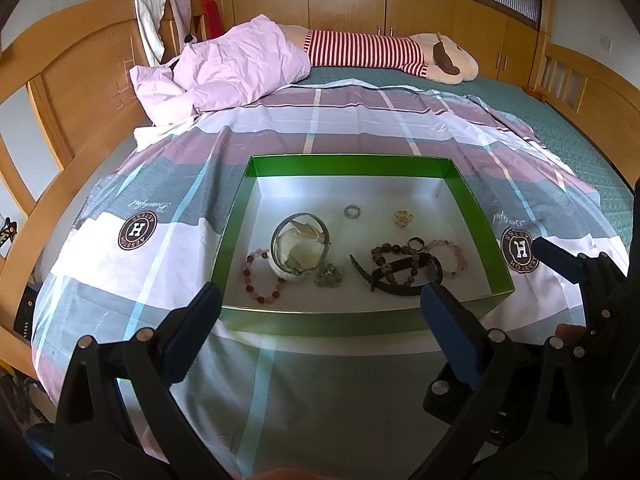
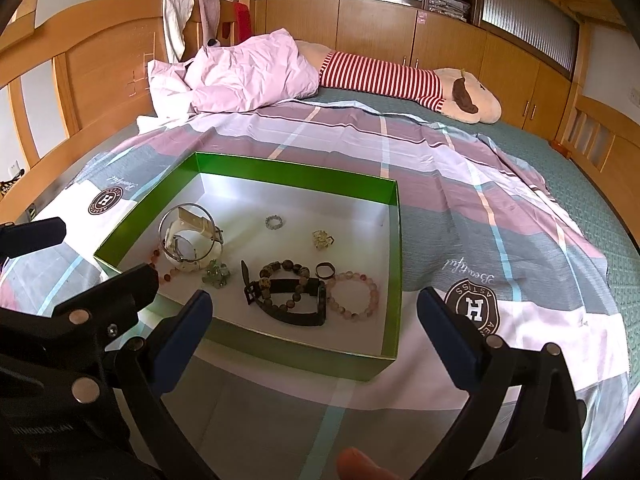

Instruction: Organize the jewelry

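jewelry (image 1: pixel 396 264) in green box (image 1: pixel 360 166) | bed (image 2: pixel 560 160) | both hand-held grippers (image 1: pixel 320 300) (image 2: pixel 314 312) open, empty

The left hand-held gripper (image 1: pixel 320 312) fills the bottom of the left wrist view, its two blue-padded fingers (image 1: pixel 196 336) spread wide apart with nothing between them. The right hand-held gripper (image 2: pixel 314 320) sits likewise across the bottom of the right wrist view, jaws wide, empty. Each shows in the other's view: the right one at the right edge, the left one at the left edge. A fingertip (image 2: pixel 354 465) shows at the bottom edge of the right wrist view.
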